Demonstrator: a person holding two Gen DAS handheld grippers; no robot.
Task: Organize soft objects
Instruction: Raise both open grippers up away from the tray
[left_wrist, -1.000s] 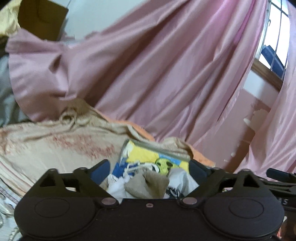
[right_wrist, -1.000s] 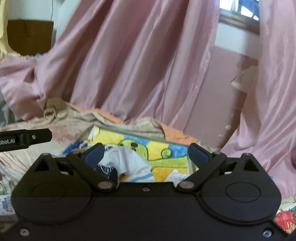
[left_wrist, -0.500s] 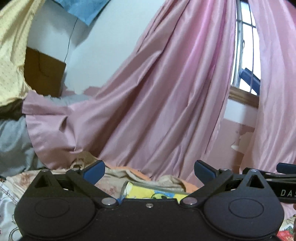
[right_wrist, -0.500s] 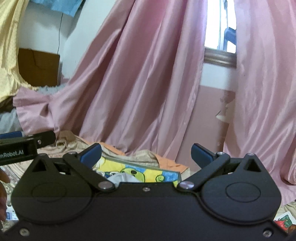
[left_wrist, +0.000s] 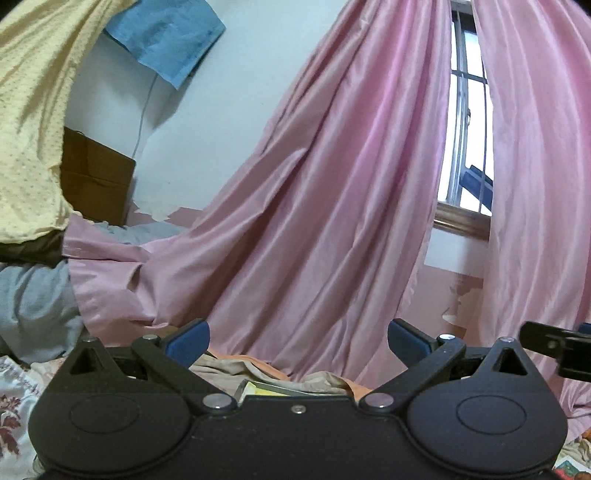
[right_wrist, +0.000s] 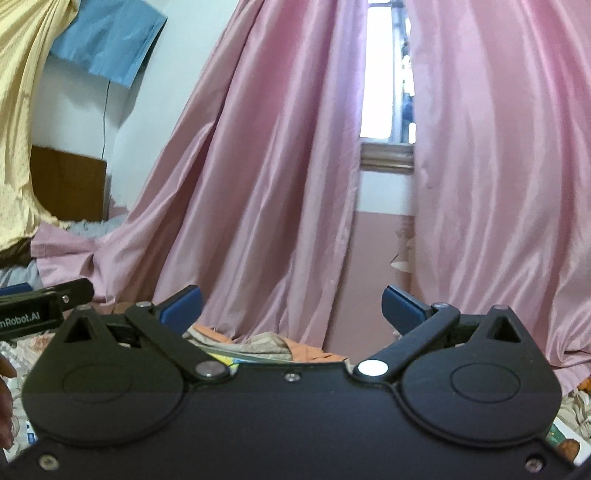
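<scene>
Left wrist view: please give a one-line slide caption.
Open left gripper, holding nothing, faces the pink curtain and barred window.

left gripper: black body | blue fingers | silver screws

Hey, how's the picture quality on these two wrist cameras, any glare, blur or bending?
Left wrist view: fisheye bows the pink curtain outward; the window is bright but its bars stay readable. Right wrist view: the window blows out to white, and the whole frame looks slightly soft.
</scene>
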